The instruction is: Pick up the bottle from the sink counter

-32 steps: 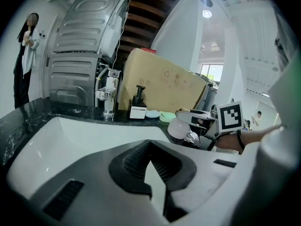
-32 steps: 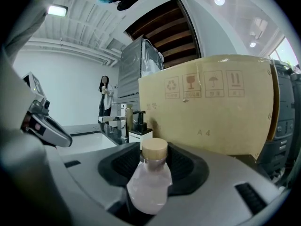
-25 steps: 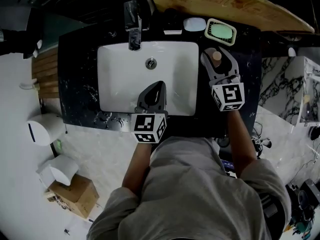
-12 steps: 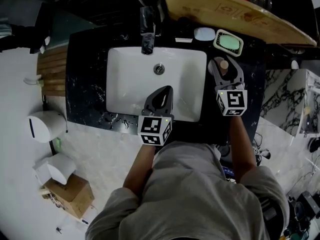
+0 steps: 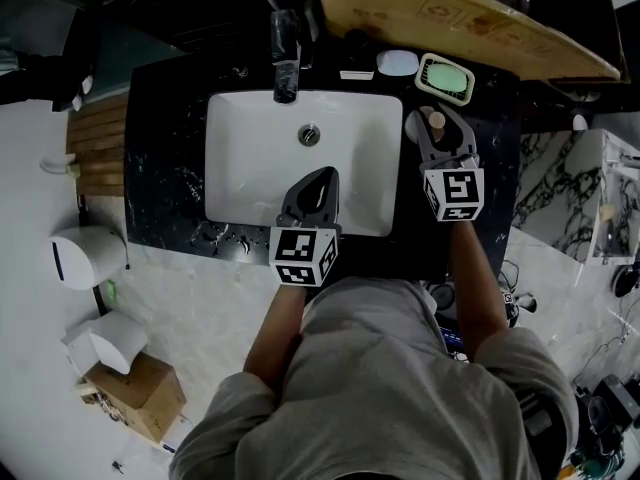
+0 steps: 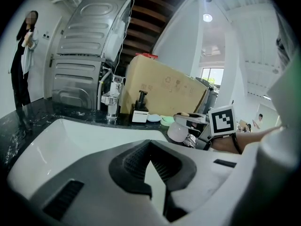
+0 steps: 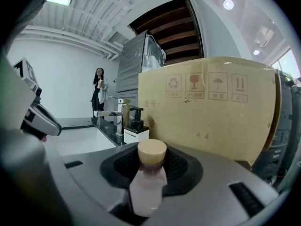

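On the black table (image 5: 165,168), just right of the white sink basin (image 5: 250,158), the bottle (image 5: 435,121) is standing upright in the upper right of the head view, showing a pale body and a tan cap. Right claw (image 5: 432,111) is reaching up the frame to it, jaws closing, one on each side of the bottle. Dark gaps are showing beside the cap, so the pads are not clamping yet. Left claw (image 5: 322,176) is hovering over the basin near frame centre, jaws meeting tip to tip and gripping nothing. Faucet (image 5: 285,53) is standing at the basin's top edge. Green soap dish (image 5: 444,77) is sitting just above the bottle. Cardboard box (image 5: 470,23) is running along the top right behind it.
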Motion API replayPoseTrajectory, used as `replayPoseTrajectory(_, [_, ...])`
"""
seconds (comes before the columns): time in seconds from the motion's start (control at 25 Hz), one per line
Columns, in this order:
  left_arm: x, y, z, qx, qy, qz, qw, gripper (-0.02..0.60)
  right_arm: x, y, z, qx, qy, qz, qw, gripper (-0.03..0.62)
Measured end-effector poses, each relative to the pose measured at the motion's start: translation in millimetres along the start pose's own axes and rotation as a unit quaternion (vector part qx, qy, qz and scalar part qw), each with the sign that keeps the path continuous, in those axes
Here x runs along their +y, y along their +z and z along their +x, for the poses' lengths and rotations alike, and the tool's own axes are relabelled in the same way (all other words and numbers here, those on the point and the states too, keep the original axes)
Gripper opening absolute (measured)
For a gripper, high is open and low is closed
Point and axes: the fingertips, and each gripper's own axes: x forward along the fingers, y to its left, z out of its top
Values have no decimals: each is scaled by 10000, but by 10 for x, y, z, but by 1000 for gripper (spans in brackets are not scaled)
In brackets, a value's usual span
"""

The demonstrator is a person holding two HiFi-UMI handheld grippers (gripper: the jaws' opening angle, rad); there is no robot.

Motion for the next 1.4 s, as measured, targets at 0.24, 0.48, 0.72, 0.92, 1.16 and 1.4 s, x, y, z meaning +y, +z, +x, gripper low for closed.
replayPoseTrajectory(0.24, [-58, 33, -61, -99, -57, 45, 9999, 13, 45, 17, -54, 21, 19, -23, 10000, 124])
replayPoseTrajectory(0.48, [-103, 62, -203, -230, -167, 128, 9995, 12, 213, 226, -270, -159, -17, -30, 9999, 124])
replayPoseTrajectory(0.72, [-159, 140, -402, -444, -303, 266, 9982, 14, 490, 427, -578, -263, -87, 23, 9996, 124])
replayPoseTrajectory(0.92, [-180, 224, -605, -617, -392, 327, 9968, 12, 758, 594, -819, -341, -131, 109, 9993, 124])
replayPoseTrajectory(1.16, [-200, 376, -871, -893, -417, 451, 9941, 14, 1021, 837, -1044, -521, -148, 104, 9985, 124])
replayPoseTrajectory(1.4, [-176, 520, -1189, -1195, -385, 574, 9904, 13, 1325, 1015, -1257, -643, -107, 19, 9979, 124])
